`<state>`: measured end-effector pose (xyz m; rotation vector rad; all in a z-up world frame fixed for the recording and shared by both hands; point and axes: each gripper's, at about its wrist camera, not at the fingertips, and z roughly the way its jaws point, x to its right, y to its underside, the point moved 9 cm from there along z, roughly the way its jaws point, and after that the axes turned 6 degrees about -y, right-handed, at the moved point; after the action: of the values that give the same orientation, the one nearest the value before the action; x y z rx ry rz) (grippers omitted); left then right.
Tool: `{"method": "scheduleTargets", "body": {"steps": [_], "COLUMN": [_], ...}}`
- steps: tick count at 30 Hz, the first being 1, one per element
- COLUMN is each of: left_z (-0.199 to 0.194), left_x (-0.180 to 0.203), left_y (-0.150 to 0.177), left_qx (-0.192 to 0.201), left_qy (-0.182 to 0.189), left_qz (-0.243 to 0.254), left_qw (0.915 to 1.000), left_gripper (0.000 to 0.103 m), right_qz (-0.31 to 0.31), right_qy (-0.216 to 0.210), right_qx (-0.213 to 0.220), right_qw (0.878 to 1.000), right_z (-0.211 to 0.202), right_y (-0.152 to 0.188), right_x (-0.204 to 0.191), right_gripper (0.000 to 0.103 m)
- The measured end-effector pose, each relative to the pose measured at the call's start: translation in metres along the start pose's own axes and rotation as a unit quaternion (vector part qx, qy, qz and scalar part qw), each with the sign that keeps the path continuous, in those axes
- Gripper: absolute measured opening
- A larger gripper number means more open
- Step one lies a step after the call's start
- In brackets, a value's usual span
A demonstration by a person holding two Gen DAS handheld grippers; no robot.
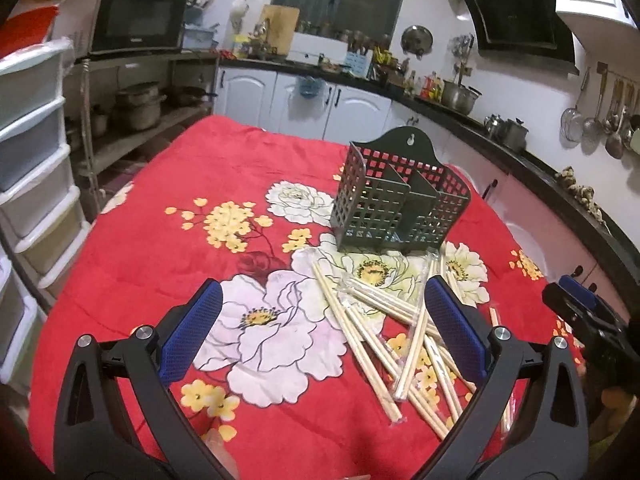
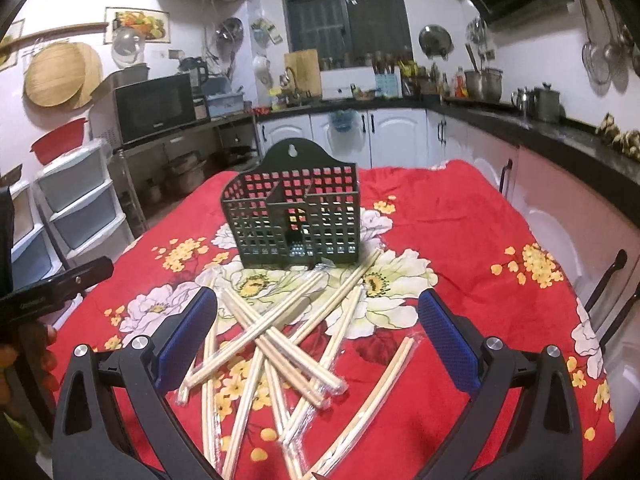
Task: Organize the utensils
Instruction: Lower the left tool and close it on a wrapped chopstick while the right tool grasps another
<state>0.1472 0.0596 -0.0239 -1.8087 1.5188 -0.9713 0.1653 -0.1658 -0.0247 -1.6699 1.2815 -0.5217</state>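
My left hand-held gripper [image 1: 320, 328] and right hand-held gripper [image 2: 318, 334] both hover spread wide and empty over the bench [image 2: 460, 240], wrapped chopsticks [image 2: 280, 344] scattered just ahead between my right fingers, the empty slotted holder [image 2: 296, 216] upright beyond them, likely where they go.

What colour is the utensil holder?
Dark green utensil holder, grid-perforated; clearest in the right wrist view.
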Motion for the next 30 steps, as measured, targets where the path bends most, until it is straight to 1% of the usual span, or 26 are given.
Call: {"method": "scheduleTargets", "body": {"steps": [2,4,8,13,14,16,17,18,20,22,23,28,30], "left_z": [0.005,0.014,0.031,0.053,0.058,0.071,0.076,0.083,0.096,0.106,0.114,0.141,0.148], "left_x": [0.001,0.005,0.011,0.012,0.011,0.007,0.006,0.003,-0.003,-0.009,-0.012,-0.018,-0.018], "left_y": [-0.004,-0.008,-0.014,-0.018,-0.019,-0.018,-0.017,-0.016,-0.015,-0.013,-0.013,-0.010,-0.007], "left_qx": [-0.006,-0.018,-0.038,-0.055,-0.061,-0.075,-0.081,-0.093,-0.111,-0.127,-0.139,-0.181,-0.195], "left_qy": [0.005,0.018,0.041,0.057,0.060,0.065,0.066,0.071,0.078,0.083,0.089,0.106,0.114], "left_qz": [0.001,-0.002,-0.006,-0.010,-0.013,-0.025,-0.030,-0.041,-0.060,-0.076,-0.087,-0.110,-0.116], "left_qw": [1.0000,0.9997,0.9984,0.9968,0.9963,0.9947,0.9940,0.9922,0.9889,0.9856,0.9824,0.9716,0.9673], "left_gripper": [0.093,0.093,0.093,0.093,0.093,0.093,0.092,0.092,0.085,0.081,0.077,0.064,0.061], "right_qz": [0.003,0.007,0.024,0.033,0.037,0.047,0.050,0.055,0.066,0.077,0.083,0.135,0.151], "right_qy": [0.002,0.005,-0.010,-0.019,-0.025,-0.030,-0.034,-0.037,-0.047,-0.055,-0.057,-0.078,-0.083], "right_qx": [-0.009,-0.020,-0.048,-0.088,-0.098,-0.114,-0.120,-0.128,-0.145,-0.159,-0.167,-0.207,-0.216], "right_qw": [1.000,1.000,0.999,0.995,0.994,0.992,0.991,0.990,0.986,0.983,0.981,0.966,0.961], "right_z": [0.007,0.015,0.032,0.060,0.068,0.081,0.088,0.095,0.107,0.120,0.125,0.149,0.154], "right_y": [-0.003,-0.007,-0.009,-0.007,-0.006,-0.004,-0.003,-0.003,0.000,0.002,0.003,0.012,0.014], "right_x": [0.005,0.012,0.018,0.018,0.018,0.017,0.017,0.017,0.015,0.015,0.015,0.021,0.024], "right_gripper": [0.097,0.097,0.097,0.088,0.087,0.083,0.083,0.081,0.076,0.071,0.070,0.060,0.057]}}
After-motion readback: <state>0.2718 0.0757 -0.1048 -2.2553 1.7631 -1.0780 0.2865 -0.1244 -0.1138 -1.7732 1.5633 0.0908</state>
